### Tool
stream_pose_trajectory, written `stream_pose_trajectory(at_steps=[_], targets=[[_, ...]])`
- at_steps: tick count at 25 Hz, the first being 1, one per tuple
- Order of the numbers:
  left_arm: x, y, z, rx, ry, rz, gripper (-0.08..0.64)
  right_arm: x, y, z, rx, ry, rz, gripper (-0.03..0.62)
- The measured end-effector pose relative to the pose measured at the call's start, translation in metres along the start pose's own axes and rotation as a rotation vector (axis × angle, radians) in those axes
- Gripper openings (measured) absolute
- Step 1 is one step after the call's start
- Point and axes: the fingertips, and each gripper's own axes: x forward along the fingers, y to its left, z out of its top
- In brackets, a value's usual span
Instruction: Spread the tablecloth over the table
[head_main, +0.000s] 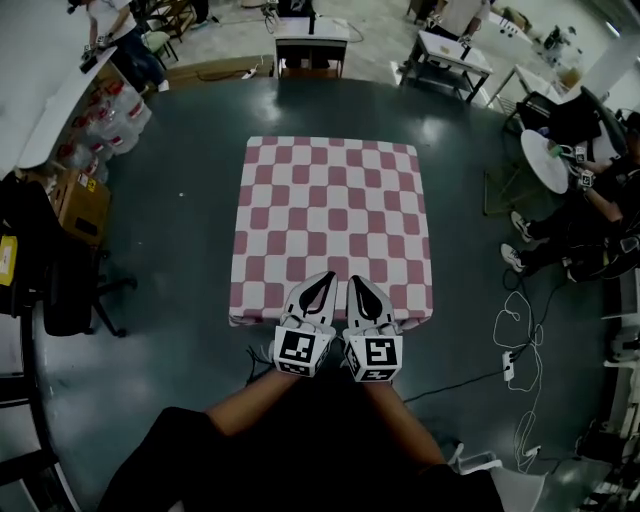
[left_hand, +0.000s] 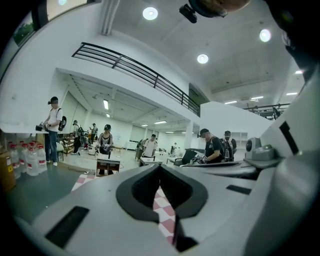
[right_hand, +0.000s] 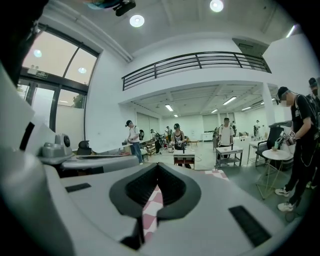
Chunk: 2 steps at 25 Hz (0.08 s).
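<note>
Our left gripper (head_main: 322, 278) and right gripper (head_main: 358, 282) sit side by side over the near edge of the checked tablecloth (head_main: 330, 190). Both pairs of jaws are closed, tips together, holding nothing.

We are in a big open lab hall. Ahead of the left gripper (head_main: 328, 277) and right gripper (head_main: 354, 282) stand small work tables (head_main: 312, 30) and people (left_hand: 52, 127) with gear in hand, under a railed mezzanine (right_hand: 200, 61) and round ceiling lights (right_hand: 136, 20). Left of the left gripper we see water bottles (head_main: 110, 115) and a cardboard box (head_main: 80, 205); right of the right gripper we see a round table (head_main: 545, 160), plus cables (head_main: 515, 330) and a power strip (head_main: 509, 366) on the dark floor (head_main: 180, 220).
</note>
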Motion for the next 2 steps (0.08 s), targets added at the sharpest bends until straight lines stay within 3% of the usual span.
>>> stream_pose_trajectory(at_steps=[2], targets=[[0.0069,-0.0165,0.0018,0.021,-0.01,-0.008,0.011,-0.0083,-0.0158,0.0018,0.003,-0.007,-0.003,0.015]])
